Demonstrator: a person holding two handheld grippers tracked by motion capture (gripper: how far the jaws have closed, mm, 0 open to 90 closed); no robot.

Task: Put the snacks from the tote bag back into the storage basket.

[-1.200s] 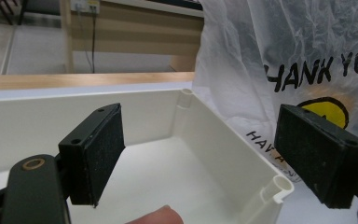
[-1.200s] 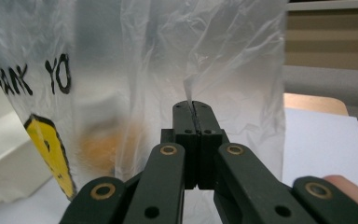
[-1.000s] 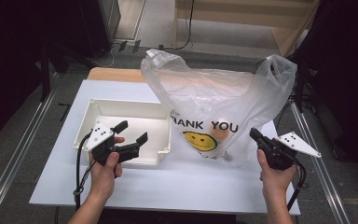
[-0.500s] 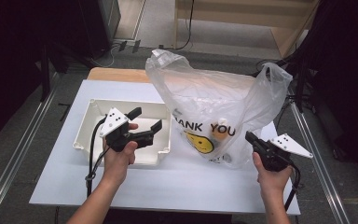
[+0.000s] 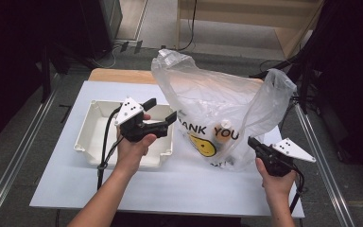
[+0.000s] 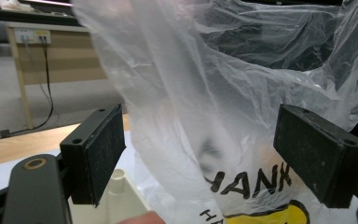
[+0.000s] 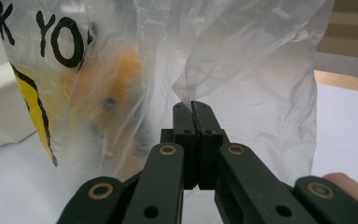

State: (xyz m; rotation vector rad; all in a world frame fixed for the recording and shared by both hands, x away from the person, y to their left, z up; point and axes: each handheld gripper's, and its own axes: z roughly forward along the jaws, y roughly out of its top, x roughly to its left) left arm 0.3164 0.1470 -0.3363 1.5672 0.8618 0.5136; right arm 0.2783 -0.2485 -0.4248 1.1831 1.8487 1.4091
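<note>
In the high view, the left gripper [image 5: 162,110] hangs spread over the white plastic tray [image 5: 90,142]; the clear thin "THANK YOU" plastic bag [image 5: 217,101] stands at its 3 o'clock, nearer to it. In the left gripper view, this bag [image 6: 214,102] lies ahead between the wide jaws, untouched. In the right gripper view, the right gripper [image 7: 193,108] is pressed together, pinching the bag's edge [image 7: 242,70] at 12 o'clock.

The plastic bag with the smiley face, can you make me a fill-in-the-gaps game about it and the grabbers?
1. The right gripper is ____ on a fold of the plastic bag.
2. The left gripper has its jaws ____, with nothing pinched between them.
3. The tray under the left gripper is coloured ____.
4. The black letters on the bag sit above a yellow ____ face.

Missing words: shut; open; white; smiley
</note>
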